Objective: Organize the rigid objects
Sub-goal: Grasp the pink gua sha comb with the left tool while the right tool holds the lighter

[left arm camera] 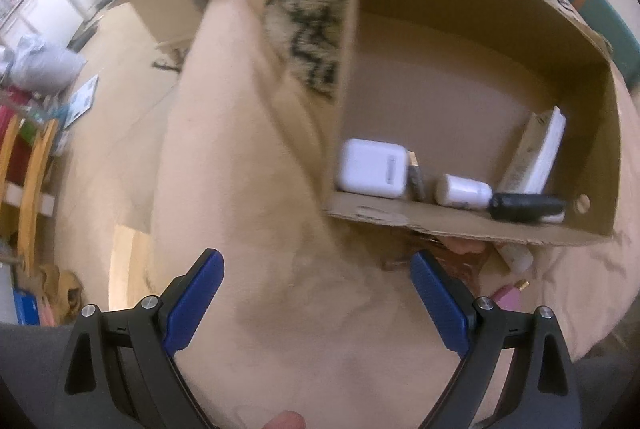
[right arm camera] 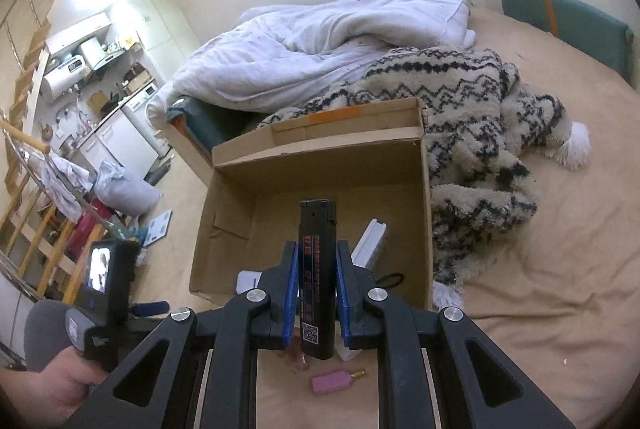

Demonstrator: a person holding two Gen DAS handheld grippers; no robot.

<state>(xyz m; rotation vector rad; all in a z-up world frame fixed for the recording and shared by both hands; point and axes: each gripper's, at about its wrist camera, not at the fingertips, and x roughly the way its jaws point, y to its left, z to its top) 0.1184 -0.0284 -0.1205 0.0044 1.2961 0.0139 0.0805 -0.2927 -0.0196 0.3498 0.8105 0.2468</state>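
Observation:
An open cardboard box (left arm camera: 472, 81) lies on the tan bed; it also shows in the right wrist view (right arm camera: 224, 229). Inside lie a white case (left arm camera: 372, 169), a small white bottle (left arm camera: 462, 191), a black stick-like object (left arm camera: 528, 207) and a flat white box (left arm camera: 538, 153). My right gripper (right arm camera: 317, 251) is shut on a black lighter (right arm camera: 317, 269), held upright above the box's near edge. My left gripper (left arm camera: 316, 261) is open and empty over the sheet, left of the box. A pink object with a gold tip (right arm camera: 336, 381) lies on the bed under the right gripper.
A patterned shaggy blanket (right arm camera: 472, 117) lies against the box's far and right sides. A white duvet (right arm camera: 320, 41) is heaped behind it. Teal cushions (right arm camera: 560, 17) line the bed's far edge. The floor with clutter and a drying rack (right arm camera: 52, 189) is to the left.

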